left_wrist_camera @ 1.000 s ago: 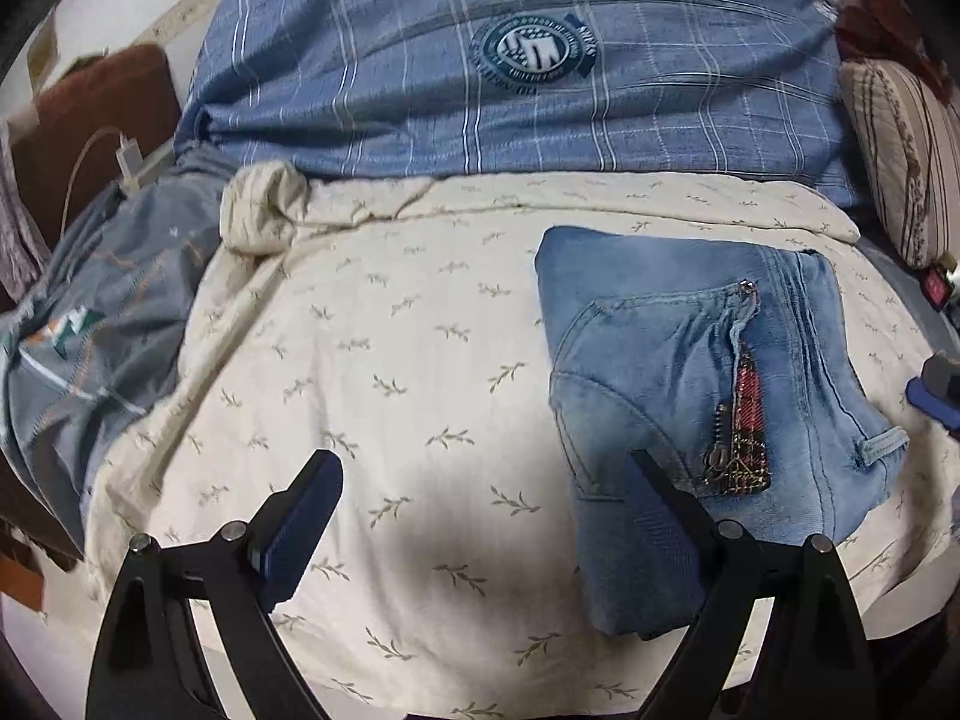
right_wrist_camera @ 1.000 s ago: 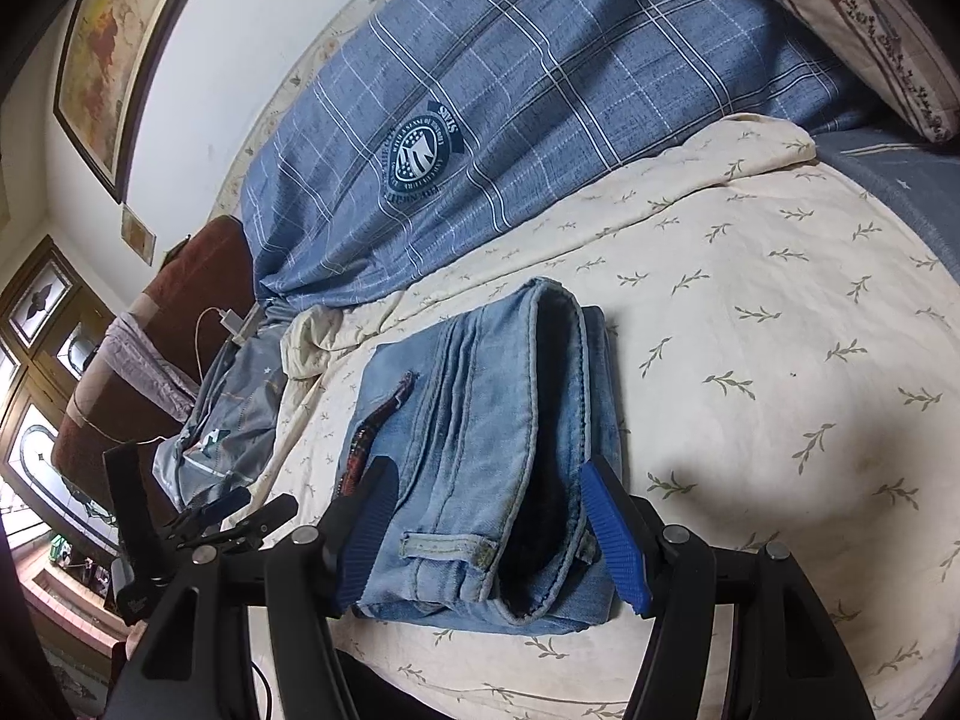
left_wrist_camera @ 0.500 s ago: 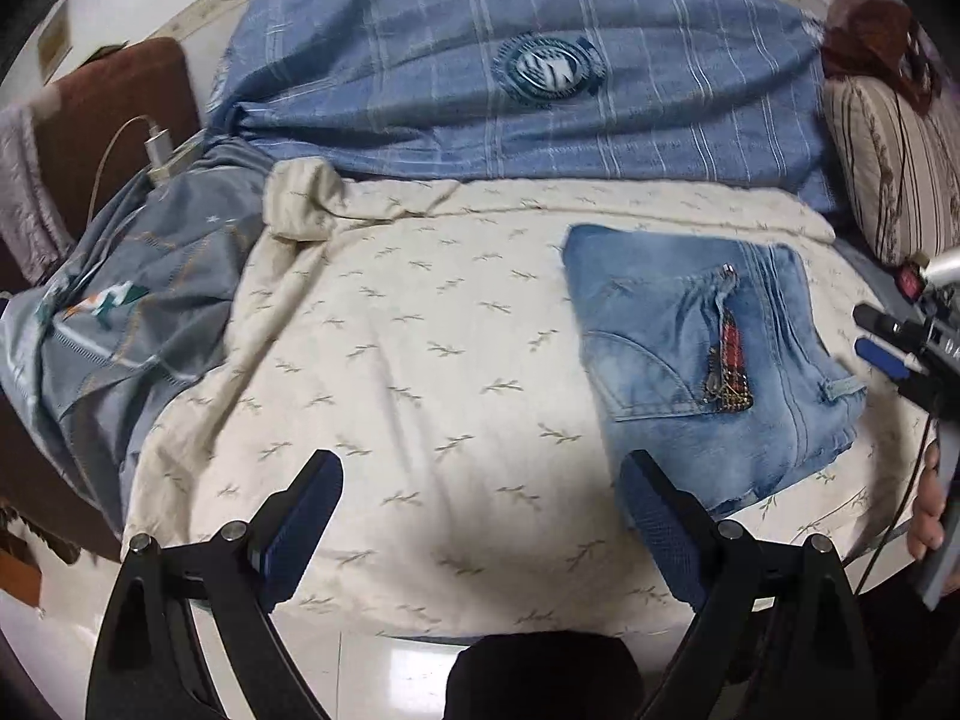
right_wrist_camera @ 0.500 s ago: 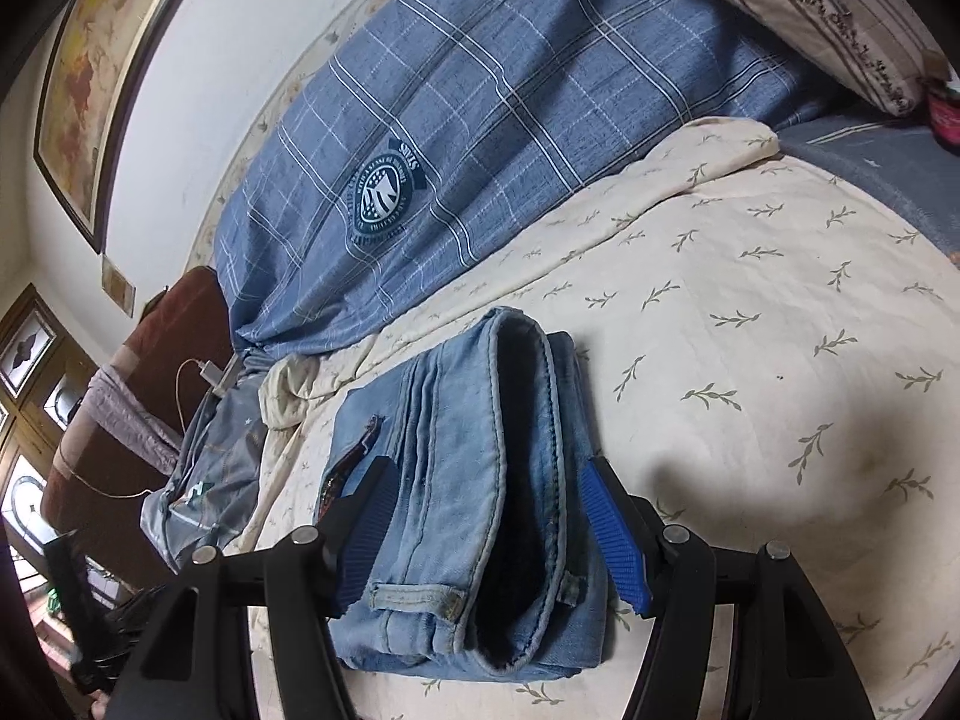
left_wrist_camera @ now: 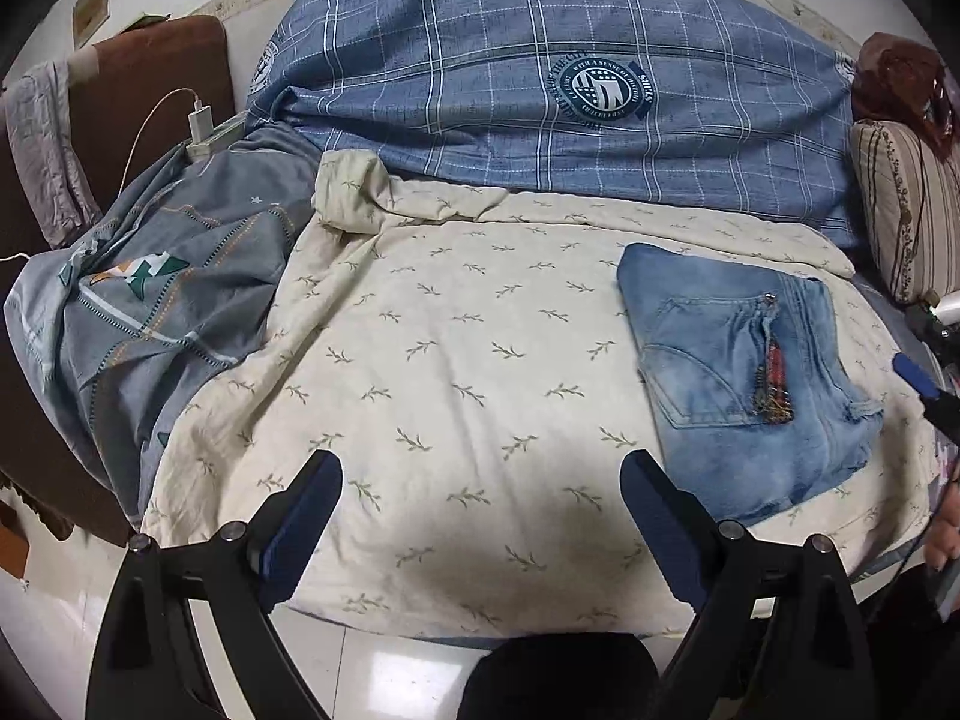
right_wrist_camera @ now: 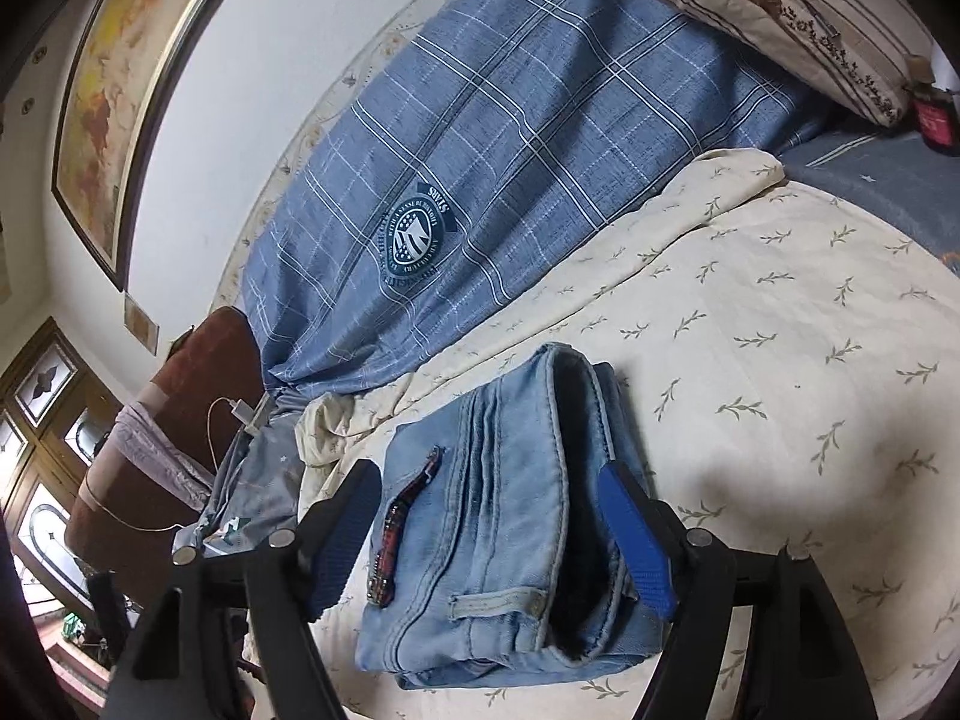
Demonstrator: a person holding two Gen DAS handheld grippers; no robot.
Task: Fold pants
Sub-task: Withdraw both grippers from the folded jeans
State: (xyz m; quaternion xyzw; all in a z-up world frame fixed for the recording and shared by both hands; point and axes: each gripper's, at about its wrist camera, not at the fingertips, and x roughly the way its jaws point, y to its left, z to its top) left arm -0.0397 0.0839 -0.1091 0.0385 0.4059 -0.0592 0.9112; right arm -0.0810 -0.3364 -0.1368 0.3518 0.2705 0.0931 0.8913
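Folded light-blue jeans lie flat on the cream leaf-print bedspread, near its right front corner, back pocket and a red patterned trim facing up. My left gripper is open and holds nothing, above the bed's front edge, to the left of the jeans and apart from them. In the right wrist view the jeans lie between the fingers of my right gripper, whose jaws are opening; the left pad stands off the cloth. The right gripper's blue tip also shows at the far right of the left wrist view.
A blue checked duvet is heaped along the wall behind the bedspread. A grey-blue cover hangs off the left side beside a brown headboard with a charger. A striped pillow lies at right. Tiled floor lies below.
My left gripper has drawn back and to the left, so the jeans now lie farther off at the right. The right gripper's jaws have widened around the jeans.
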